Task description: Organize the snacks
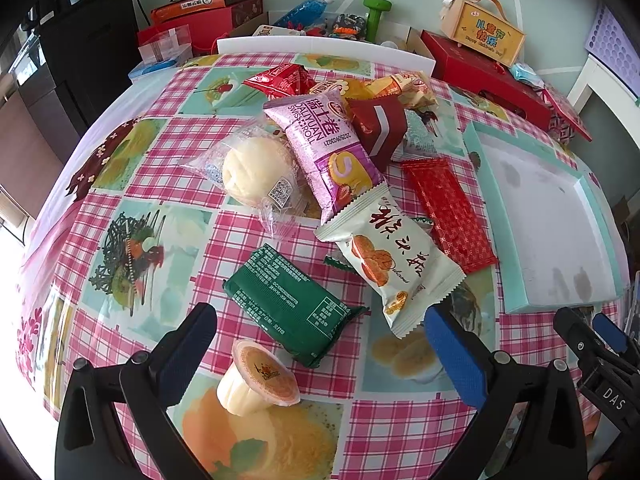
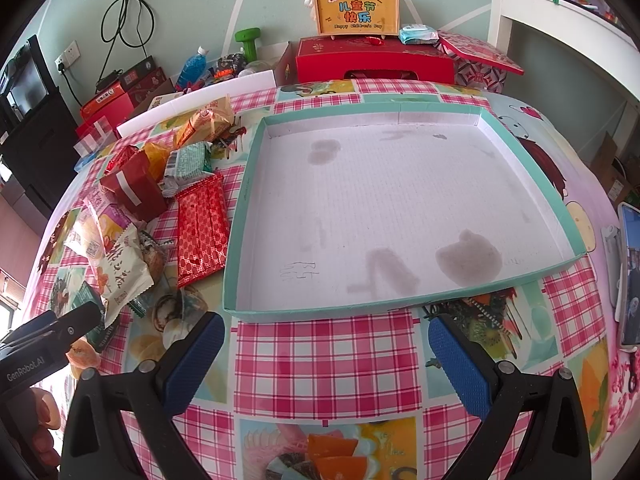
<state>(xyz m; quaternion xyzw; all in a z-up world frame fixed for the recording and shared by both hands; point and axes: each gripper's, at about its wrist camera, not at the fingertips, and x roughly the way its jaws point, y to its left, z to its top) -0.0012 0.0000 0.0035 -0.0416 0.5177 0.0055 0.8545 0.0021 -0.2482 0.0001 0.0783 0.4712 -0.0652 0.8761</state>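
Observation:
A pile of snack packets lies on the checked tablecloth: a green packet (image 1: pixel 292 312), a white pastry packet (image 1: pixel 392 260), a purple swiss roll (image 1: pixel 328 152), a wrapped bun (image 1: pixel 256 172), a red foil packet (image 1: pixel 448 212) and a jelly cup (image 1: pixel 260 380). My left gripper (image 1: pixel 320 348) is open and empty, just above the jelly cup and green packet. An empty teal-rimmed tray (image 2: pixel 400 114) lies to the right of the pile. My right gripper (image 2: pixel 324 352) is open and empty in front of the tray's near rim. The red foil packet (image 2: pixel 202 232) lies beside the tray's left wall.
Red gift boxes (image 2: pixel 372 62), an orange carry box (image 2: pixel 356 10), a blue bottle (image 2: pixel 192 66) and a green dumbbell (image 2: pixel 248 42) crowd the back by the wall. A phone (image 2: pixel 630 276) lies at the table's right edge. A white board (image 1: pixel 320 50) stands at the far edge.

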